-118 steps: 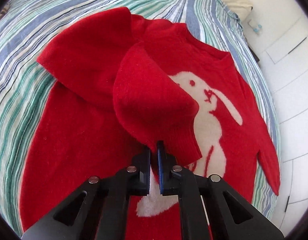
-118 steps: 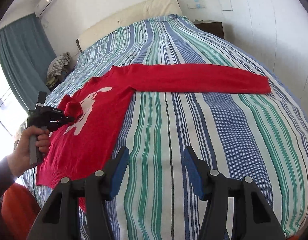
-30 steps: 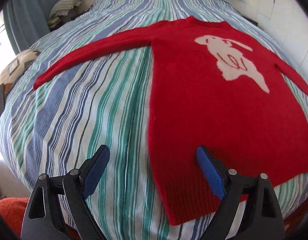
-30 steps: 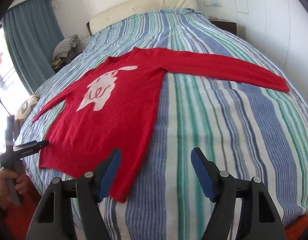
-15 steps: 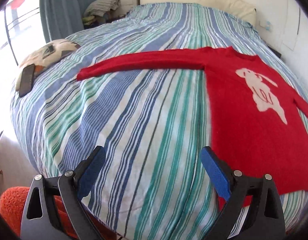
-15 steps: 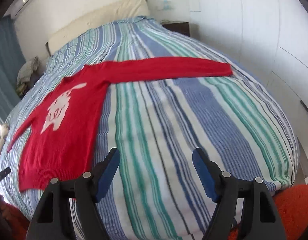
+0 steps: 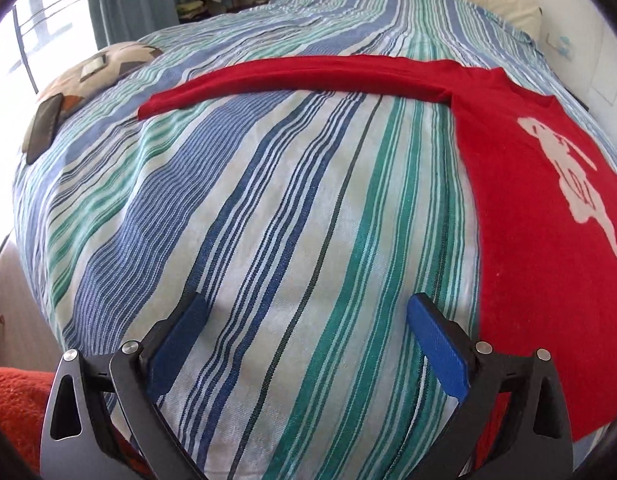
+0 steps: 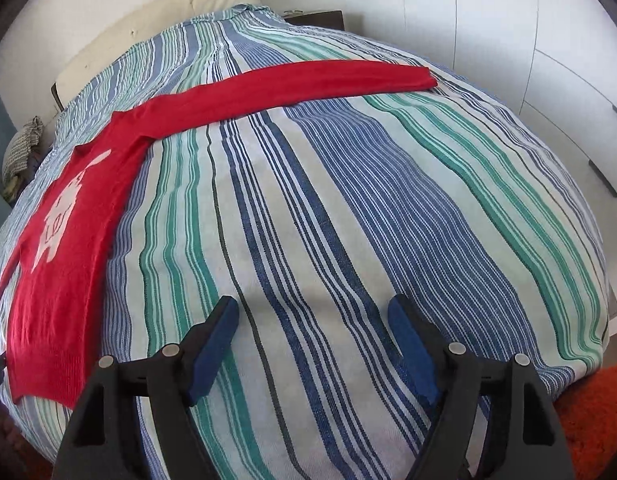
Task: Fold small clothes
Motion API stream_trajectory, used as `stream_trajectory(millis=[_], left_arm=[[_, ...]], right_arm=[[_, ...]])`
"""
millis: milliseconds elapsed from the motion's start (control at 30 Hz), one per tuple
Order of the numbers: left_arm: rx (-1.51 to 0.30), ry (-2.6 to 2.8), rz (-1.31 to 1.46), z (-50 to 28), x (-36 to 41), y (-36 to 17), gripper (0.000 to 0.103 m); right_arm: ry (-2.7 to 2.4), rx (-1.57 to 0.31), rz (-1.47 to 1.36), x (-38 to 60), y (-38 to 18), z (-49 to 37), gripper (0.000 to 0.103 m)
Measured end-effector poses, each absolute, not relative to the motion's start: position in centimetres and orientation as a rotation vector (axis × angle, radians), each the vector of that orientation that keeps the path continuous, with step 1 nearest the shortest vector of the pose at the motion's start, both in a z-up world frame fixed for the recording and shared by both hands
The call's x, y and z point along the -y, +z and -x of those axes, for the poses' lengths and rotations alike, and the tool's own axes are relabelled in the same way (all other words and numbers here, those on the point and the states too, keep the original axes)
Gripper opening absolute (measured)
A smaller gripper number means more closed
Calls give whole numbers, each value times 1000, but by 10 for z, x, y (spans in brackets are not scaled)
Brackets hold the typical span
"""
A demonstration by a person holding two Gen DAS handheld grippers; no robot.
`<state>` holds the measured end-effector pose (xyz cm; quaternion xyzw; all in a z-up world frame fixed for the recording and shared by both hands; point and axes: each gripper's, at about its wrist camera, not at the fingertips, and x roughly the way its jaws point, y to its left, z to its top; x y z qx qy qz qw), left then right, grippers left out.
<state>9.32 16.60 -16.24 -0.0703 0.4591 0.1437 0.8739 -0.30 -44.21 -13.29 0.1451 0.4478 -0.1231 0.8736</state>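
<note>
A red sweater with a white rabbit on the chest lies flat on the striped bed, both sleeves spread out. In the left wrist view its left sleeve runs across the far side and the body lies at the right. In the right wrist view the sweater body lies at the left and its right sleeve stretches to the right. My left gripper is open and empty over bare bedding, left of the sweater. My right gripper is open and empty over bare bedding, right of the sweater.
The striped bedspread covers the whole bed. A patterned cushion with a dark flat object lies at the bed's left edge. A cream headboard and white cupboards stand behind. Orange rug lies below the bed's foot.
Both grippers have swung outward, the left to the left and the right to the right, so each now faces mostly bare bedding and a spread sleeve. Both jaws stay open.
</note>
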Motion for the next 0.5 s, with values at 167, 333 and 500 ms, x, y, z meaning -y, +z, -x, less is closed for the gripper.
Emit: stream_trajectory(millis=[167,333,500], left_arm=[[-979,292,183,-91,-170,-164,102],[-983,292,170,-90,-169,-164,102],[-989,288,164,-90,-170,-165,103]], right_arm=[[-253,-925,-306,439,-136,5,85],[-253,-919,-318,440,-136,6,85],[-257,-917,-318,438,-136,6,85]])
